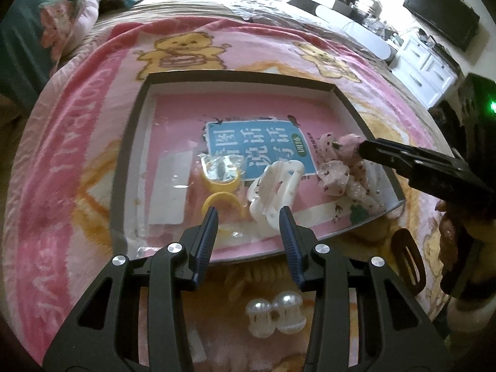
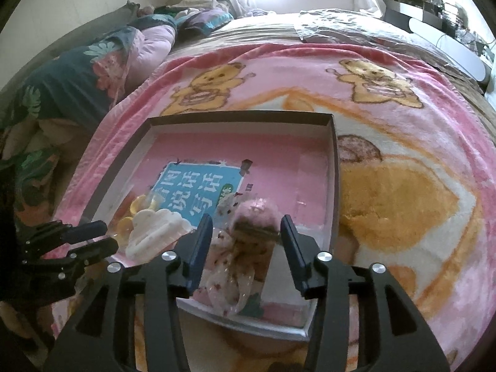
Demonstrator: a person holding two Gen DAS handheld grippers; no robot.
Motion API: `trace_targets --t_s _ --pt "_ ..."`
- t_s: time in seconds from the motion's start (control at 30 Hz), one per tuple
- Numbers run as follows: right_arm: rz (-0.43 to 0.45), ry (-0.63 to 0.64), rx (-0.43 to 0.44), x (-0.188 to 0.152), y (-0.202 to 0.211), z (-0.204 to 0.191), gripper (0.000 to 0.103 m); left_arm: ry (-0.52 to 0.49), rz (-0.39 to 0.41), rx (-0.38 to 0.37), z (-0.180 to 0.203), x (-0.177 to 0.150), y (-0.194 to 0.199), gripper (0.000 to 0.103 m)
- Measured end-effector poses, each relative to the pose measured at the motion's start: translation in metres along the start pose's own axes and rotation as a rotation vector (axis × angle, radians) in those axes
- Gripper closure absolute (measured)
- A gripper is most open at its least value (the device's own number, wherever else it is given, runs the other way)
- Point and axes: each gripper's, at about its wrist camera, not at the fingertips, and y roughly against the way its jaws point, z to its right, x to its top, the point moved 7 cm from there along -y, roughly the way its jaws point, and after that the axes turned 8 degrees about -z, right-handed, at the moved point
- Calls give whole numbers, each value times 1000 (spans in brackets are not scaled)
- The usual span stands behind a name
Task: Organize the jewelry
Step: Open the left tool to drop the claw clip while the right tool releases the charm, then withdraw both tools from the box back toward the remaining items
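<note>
A shallow dark-rimmed tray (image 1: pixel 130 155) (image 2: pixel 334 161) lies on the pink blanket. It holds two yellow rings (image 1: pixel 220 183), a white hair claw (image 1: pixel 274 186) (image 2: pixel 155 229), a floral bow (image 1: pixel 338 175) (image 2: pixel 229 268) and a fluffy pink hair clip (image 1: pixel 348 141) (image 2: pixel 255 210). My left gripper (image 1: pixel 249 217) (image 2: pixel 108 235) hovers open over the tray's near edge, just short of the claw, with nothing between its fingers. My right gripper (image 2: pixel 246 221) (image 1: pixel 362 150) is open over the tray's right side. The pink clip sits between its pads, and gaps show on both sides.
A pearl clip (image 1: pixel 274 313) and a brown hair clip (image 1: pixel 406 263) lie on the bear-print blanket (image 2: pixel 403 186) in front of the tray. Bedding and pillows (image 2: pixel 93 71) are piled at the far left. A white cabinet (image 1: pixel 427 68) stands at the right.
</note>
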Motion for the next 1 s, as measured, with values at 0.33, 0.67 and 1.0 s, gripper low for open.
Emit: trace_targets --t_s 0.33,0.67,1.0 --pt "106 -29 6 -8 51 -3 16 25 45 8 -1 -4 31 59" --pt "195 14 -59 -17 100 -7 7 42 117 14 12 -1 71 31" --pt "263 44 -105 -28 140 -14 6 58 197 11 21 -3 114 10"
